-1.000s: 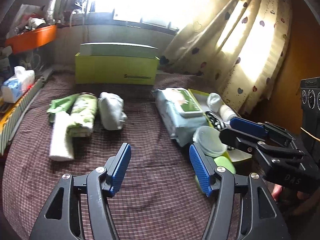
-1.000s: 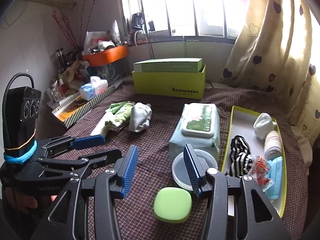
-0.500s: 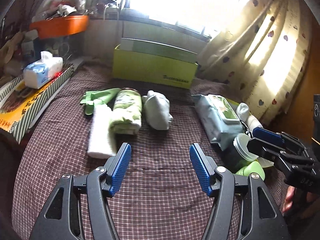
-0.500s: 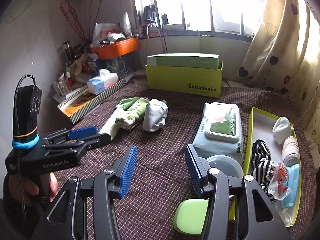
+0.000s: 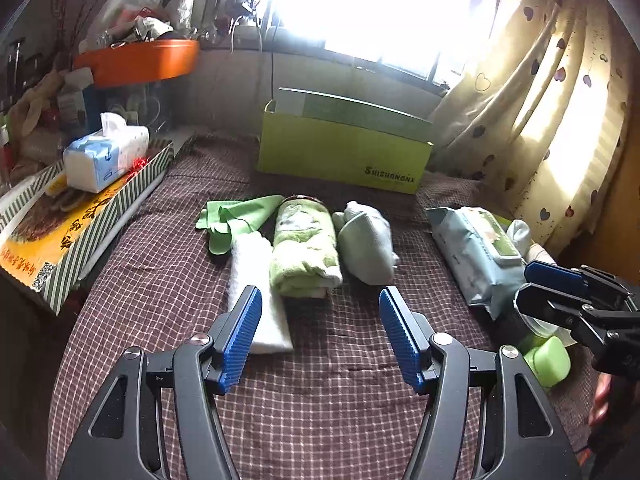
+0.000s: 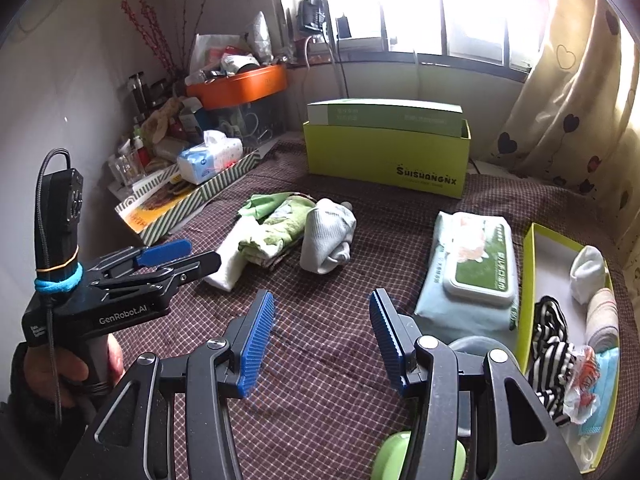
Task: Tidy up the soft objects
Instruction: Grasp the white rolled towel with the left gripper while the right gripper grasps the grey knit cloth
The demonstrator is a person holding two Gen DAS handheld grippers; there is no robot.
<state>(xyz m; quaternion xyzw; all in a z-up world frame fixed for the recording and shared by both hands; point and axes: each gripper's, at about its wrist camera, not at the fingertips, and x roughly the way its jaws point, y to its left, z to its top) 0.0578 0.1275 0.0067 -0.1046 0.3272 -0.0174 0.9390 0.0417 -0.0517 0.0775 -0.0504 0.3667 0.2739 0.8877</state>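
Four soft pieces lie in a row at mid-frame of the left wrist view, on the brown checked tablecloth (image 5: 320, 400): a thin lime-green cloth (image 5: 236, 216), a flat white folded towel (image 5: 260, 280), a rolled light-green terry towel (image 5: 304, 252) and a bundled pale grey-white cloth (image 5: 366, 248), all touching or just beside one another. At the right edge of the right wrist view a yellow-green open tray (image 6: 534, 276) already holds socks and other small soft things.

The left gripper (image 5: 320, 336) has its blue-padded jaws released and spread wide, with nothing between them — the white towel's near end sits just behind the left pad. The right gripper (image 6: 322, 340) is likewise spread and empty, over bare cloth left of the pale blue wet-wipes pack (image 6: 468, 276).

These pieces look light and limp; they will likely sag and unroll if pinched by a corner. The green roll probably wants a grasp across its thick middle, squeezing all layers together. The grey bundle — loosest of the row — seems best taken at its bulging centre, and the flat towel along its folded edge.
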